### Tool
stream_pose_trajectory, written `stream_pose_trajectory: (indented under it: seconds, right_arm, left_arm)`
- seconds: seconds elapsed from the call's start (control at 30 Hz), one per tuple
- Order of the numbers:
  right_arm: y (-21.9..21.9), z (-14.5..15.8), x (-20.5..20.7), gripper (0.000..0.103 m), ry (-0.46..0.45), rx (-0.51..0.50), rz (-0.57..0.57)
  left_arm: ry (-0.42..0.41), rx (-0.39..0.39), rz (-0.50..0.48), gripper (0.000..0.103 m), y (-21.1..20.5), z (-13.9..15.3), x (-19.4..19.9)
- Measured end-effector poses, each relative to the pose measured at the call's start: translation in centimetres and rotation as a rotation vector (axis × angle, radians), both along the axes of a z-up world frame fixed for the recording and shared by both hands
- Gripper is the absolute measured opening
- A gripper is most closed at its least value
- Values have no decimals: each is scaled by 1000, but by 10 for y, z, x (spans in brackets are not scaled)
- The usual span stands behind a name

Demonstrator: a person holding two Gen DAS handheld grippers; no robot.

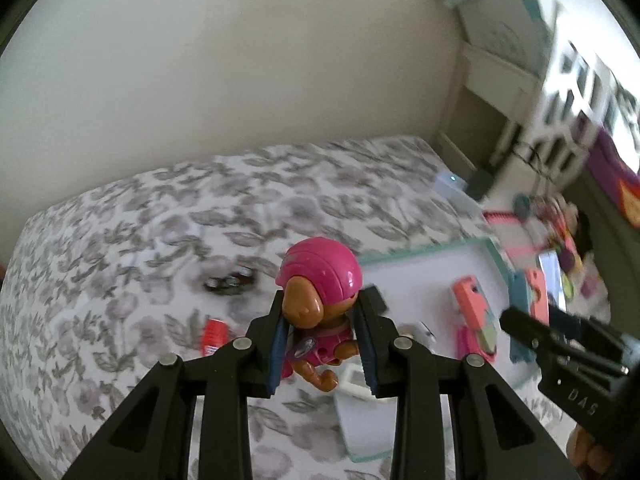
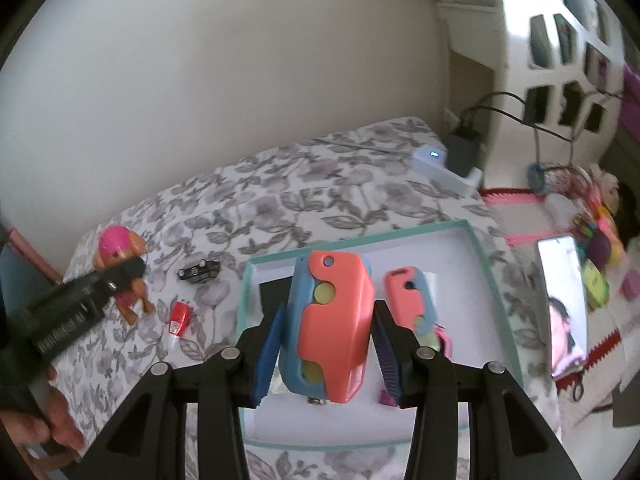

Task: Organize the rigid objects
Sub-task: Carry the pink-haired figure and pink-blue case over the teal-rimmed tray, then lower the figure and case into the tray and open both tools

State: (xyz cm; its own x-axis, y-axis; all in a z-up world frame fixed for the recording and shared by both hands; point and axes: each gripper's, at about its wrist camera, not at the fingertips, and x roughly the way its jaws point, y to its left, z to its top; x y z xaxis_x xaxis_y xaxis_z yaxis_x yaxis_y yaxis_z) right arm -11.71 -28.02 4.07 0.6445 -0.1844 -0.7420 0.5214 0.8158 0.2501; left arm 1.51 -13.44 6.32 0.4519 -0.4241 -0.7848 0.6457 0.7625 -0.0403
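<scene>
My left gripper (image 1: 322, 344) is shut on a pup figure with a pink helmet (image 1: 316, 300), held above the floral bedspread (image 1: 160, 240); the figure (image 2: 118, 256) and that gripper (image 2: 120, 276) also show at the left of the right wrist view. My right gripper (image 2: 324, 344) is shut on a coral and blue toy (image 2: 330, 320), held over a white tray with a teal rim (image 2: 360, 236). A second coral and blue toy (image 2: 412, 300) lies in the tray, with a pink piece beside it. The right gripper (image 1: 520, 326) shows at the right of the left wrist view, over the tray (image 1: 424, 280).
A small black toy car (image 2: 199, 270) and a red and white item (image 2: 179, 318) lie on the bedspread left of the tray. A phone (image 2: 562, 300), colourful small things and a white charger (image 2: 444, 168) lie to the right. A white lattice basket (image 2: 560, 40) stands behind.
</scene>
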Motion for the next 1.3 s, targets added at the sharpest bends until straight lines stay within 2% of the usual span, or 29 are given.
stream_pose_trajectory:
  seconds: [0.13,0.23,0.37,0.57,0.77,1.3]
  right_arm:
    - [-6,-2,-9,47,15,-8,-25]
    - [-9,-6,-11,47,24,1,-25]
    - [-16,-21,-8,47,58,41,-28]
    - [-21,-55,1,47,160,96,-20]
    - [-20,-76,8,47,214,137,5]
    - [-15,-103,19,48,302,173,39]
  left_arm:
    - [38,24,-73,33,-22,-15,-19]
    - [50,54,-91,33,-31,-25,-26]
    - [103,94,-93,33,-39,-47,-26]
    - [194,164,-94,33,-46,-84,-29]
    - [272,201,-100,33,-49,-108,-34]
    - [253,248,-123,34,-53,-115,-40]
